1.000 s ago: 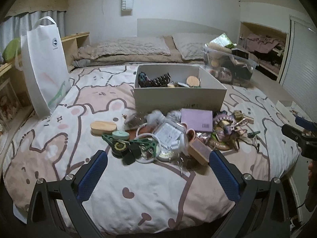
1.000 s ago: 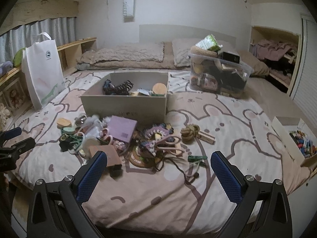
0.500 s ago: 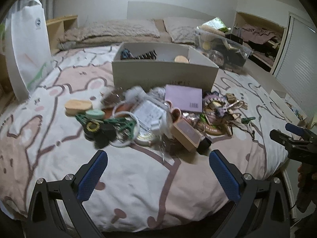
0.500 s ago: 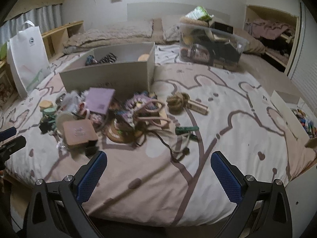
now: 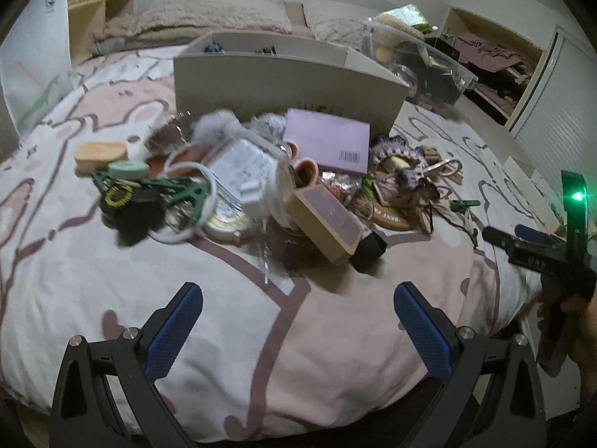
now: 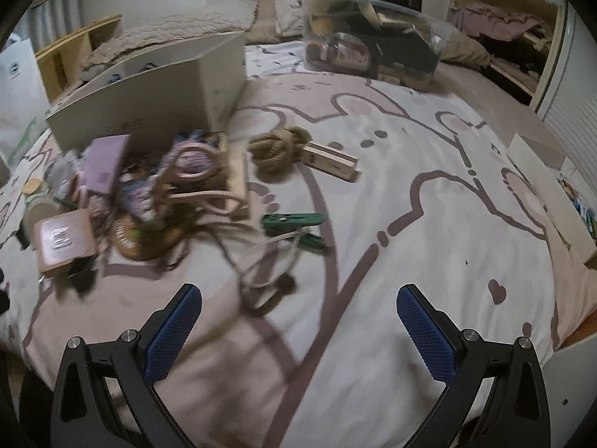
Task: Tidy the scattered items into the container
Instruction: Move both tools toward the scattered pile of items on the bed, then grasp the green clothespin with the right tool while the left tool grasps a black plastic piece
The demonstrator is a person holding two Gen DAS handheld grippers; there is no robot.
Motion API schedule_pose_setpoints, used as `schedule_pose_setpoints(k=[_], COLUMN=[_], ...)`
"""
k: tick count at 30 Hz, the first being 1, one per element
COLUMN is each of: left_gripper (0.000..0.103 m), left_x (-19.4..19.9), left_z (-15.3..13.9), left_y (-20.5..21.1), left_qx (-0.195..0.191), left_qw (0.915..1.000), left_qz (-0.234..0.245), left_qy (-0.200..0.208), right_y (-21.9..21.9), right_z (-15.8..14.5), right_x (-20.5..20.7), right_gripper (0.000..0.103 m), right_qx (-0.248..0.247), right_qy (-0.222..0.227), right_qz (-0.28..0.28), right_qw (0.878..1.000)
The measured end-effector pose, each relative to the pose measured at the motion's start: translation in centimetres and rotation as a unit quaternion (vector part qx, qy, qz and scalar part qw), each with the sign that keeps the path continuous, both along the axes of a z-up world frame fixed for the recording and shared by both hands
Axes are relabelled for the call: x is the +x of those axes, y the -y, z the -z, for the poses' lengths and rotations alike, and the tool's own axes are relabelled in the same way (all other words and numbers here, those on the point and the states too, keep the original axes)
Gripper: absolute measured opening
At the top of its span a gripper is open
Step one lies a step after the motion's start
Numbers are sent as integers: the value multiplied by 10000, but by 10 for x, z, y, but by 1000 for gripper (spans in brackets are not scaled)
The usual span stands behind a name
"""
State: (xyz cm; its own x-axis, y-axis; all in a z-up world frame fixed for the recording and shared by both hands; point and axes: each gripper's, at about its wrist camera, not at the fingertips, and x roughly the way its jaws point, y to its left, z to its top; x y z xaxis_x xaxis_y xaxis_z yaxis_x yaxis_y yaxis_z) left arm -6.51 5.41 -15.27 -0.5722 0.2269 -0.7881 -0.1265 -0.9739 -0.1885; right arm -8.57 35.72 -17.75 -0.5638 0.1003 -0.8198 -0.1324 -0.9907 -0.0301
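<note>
Both sets of tongs hang above the near edge of the bed point(image 6: 429, 194), pads spread wide apart and gripping nothing. The left tongs point(image 5: 298, 330) point at the middle of the pile; the right tongs point(image 6: 298, 330) point at bare bedspread to the right of it.

Nearest in the pile lie a tan box point(image 5: 324, 220) with a black block point(image 5: 367, 248) touching its right end, and a green frame point(image 5: 149, 186) on the left. A green clip point(image 6: 293, 220) and a cord point(image 6: 261, 261) lie just right of the pile. Farther in rests a purple book point(image 5: 328, 142), leaning against the container. A rope knot point(image 6: 278, 147) touches a small carton point(image 6: 330, 160).

The container point(image 5: 287, 86), an open grey box, stands just behind the pile, already holding a few items. A clear bin point(image 6: 369, 48) stands far right, near the pillows point(image 5: 194, 22).
</note>
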Motion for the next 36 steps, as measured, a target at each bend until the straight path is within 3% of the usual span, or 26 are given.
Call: schedule_pose_setpoints(k=[9,19,21,23,26,28,31,36], left_gripper=[103,103,103,103,103,103,103,101], left_x=[-10,-17,-18,-18,-20,-21,-22,-13], left_z=[24,46,51,52,53,55,53,47], left_y=[-8,-12,-16,-19,-17,-21,-28,-41], left_qx=[-77,-41,-209,-282,-189,-323,-529,-387], left_qw=[9998,9995,9992,9988,9983,9974,9963,9983], left_qz=[105,-123,-88,-178,-422,-503,-506,-363], left_qy=[160,272,334,347,364,410,454,246], right_y=[-13,-13,-13,-13,-15,-16,-18,-17], right_z=[15,30,34,37,38,38,39,43], right_x=[-29,-54,-57,-60,-59,-58,-54,-47], right_gripper=[103,103,98,87,84,81,75,71], right_qx=[-46,-348,-485,-383,-364,-359,-345,-231], right_qy=[177,216,253,230,122,66,29,-132], right_qz=[41,-130,-160,-142,-209,-318,-442,-600], right_qw=[9998,9991,9984,9989,9990,9988,9984,9978])
